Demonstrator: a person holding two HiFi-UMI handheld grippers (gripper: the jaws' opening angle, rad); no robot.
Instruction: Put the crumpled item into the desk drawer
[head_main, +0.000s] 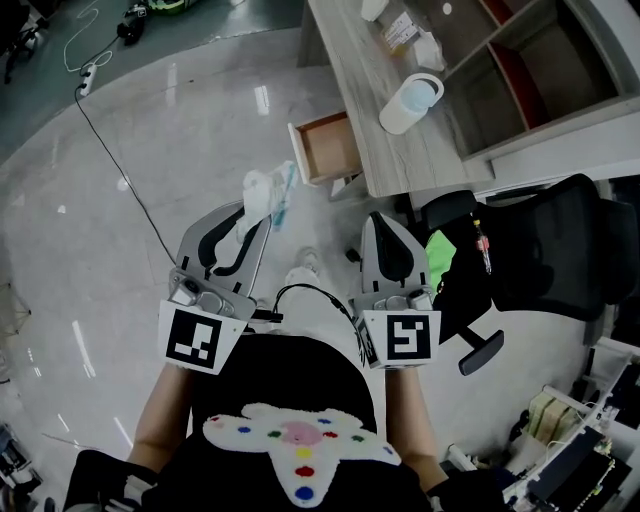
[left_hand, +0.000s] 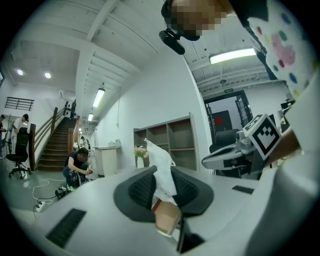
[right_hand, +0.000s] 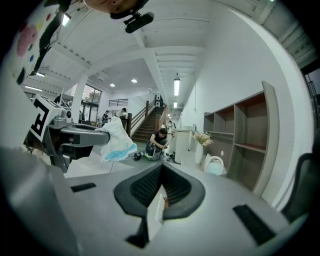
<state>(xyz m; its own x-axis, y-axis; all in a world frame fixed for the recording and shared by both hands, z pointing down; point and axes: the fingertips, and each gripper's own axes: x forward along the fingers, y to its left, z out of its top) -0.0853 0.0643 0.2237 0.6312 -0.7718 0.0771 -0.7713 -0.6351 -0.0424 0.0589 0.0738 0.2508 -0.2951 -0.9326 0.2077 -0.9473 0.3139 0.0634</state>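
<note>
head view: glossy grey floor (head_main: 150, 150), wooden desk (head_main: 368, 92) with open drawer (head_main: 330, 148)

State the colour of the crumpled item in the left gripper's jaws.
The crumpled item is white with a light-blue edge; the right gripper view shows it best.

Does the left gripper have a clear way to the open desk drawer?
Likely yes: the drawer stands open ahead of the left gripper, which grips the crumpled item; only bare floor lies between them.
</note>
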